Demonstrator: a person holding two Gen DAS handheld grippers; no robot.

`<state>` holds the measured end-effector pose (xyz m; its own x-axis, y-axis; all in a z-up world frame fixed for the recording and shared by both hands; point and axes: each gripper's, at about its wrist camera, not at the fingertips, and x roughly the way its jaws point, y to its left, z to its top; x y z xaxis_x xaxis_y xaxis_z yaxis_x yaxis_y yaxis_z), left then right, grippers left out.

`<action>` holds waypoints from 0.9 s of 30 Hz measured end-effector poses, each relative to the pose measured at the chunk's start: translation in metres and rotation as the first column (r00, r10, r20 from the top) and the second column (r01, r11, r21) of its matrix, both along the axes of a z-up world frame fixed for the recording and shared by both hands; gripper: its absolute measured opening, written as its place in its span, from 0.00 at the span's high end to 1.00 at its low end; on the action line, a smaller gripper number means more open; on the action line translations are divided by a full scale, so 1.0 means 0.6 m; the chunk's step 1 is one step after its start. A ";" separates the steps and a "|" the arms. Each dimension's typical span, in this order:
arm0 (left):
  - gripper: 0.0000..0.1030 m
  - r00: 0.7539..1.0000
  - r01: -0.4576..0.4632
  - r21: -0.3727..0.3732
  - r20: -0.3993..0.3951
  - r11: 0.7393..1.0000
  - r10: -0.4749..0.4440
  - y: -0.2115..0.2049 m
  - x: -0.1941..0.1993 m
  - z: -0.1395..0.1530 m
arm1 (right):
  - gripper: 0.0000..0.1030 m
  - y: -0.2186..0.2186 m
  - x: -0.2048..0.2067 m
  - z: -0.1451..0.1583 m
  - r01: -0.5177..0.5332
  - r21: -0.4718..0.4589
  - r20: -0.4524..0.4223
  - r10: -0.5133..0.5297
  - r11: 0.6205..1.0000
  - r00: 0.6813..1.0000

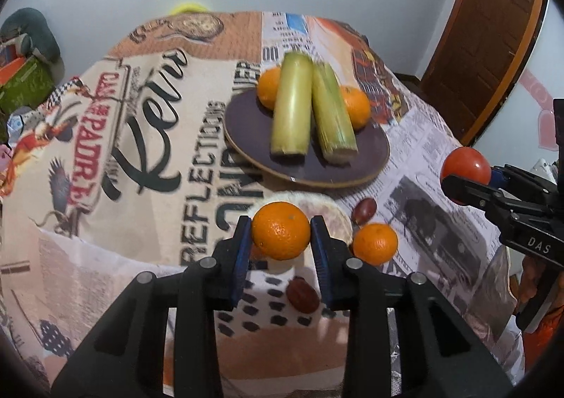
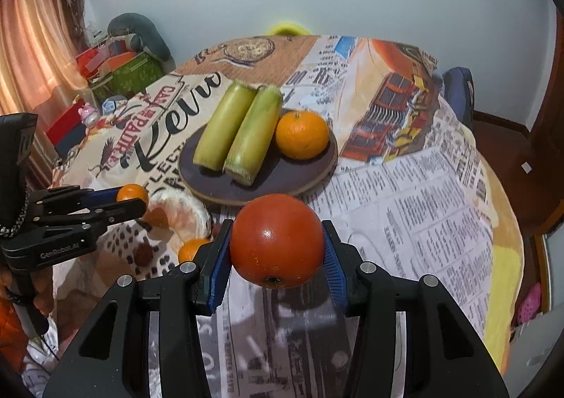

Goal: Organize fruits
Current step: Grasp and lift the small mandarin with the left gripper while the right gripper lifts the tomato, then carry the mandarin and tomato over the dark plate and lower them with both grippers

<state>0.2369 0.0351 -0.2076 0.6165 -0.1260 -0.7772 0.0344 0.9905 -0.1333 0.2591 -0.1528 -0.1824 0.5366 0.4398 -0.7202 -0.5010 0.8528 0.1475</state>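
Tangerine (image 1: 281,230) pinched in forward-tilted left tool (image 1: 281,236), off tablecloth (image 1: 158,158).

The worktop (image 2: 440,186) is round and covered by a cloth printed with newspaper text and lettering. Near its middle lies a dark round plate (image 2: 319,165) with a pale wooden rim. Toward the near edge rest a peeled citrus piece (image 1: 331,211), a loose orange (image 1: 375,243) just beside it, a dark reddish fruit (image 1: 365,209) and another (image 1: 302,294) nearer the edge.
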 end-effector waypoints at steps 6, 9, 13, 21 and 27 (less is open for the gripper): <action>0.68 0.998 -0.020 0.020 0.055 1.000 0.019 0.015 0.016 0.030 | 0.57 0.007 0.018 0.020 0.003 0.013 0.037 -0.004 1.000 0.999; 0.68 0.997 -0.025 0.025 0.075 0.999 0.023 0.019 0.029 0.038 | 0.57 0.011 0.029 0.027 0.006 0.018 0.051 -0.007 1.000 0.999; 0.68 0.996 -0.023 0.027 0.091 0.999 0.021 0.023 0.054 0.043 | 0.57 0.018 0.045 0.032 0.011 0.017 0.070 -0.012 1.000 0.997; 0.68 0.993 -0.028 0.041 0.115 0.999 0.023 0.027 0.102 0.047 | 0.57 0.030 0.082 0.024 0.018 0.022 0.069 -0.019 1.000 0.997; 0.68 0.992 -0.038 0.040 0.121 0.998 0.033 0.028 0.139 0.040 | 0.57 0.043 0.107 0.016 0.017 0.023 0.061 -0.018 1.000 0.998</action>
<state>0.3206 0.0522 -0.1834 0.7093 -0.0711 -0.7013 0.0125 0.9960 -0.0884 0.3232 -0.1271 -0.1725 0.5876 0.4452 -0.6757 -0.4945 0.8585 0.1356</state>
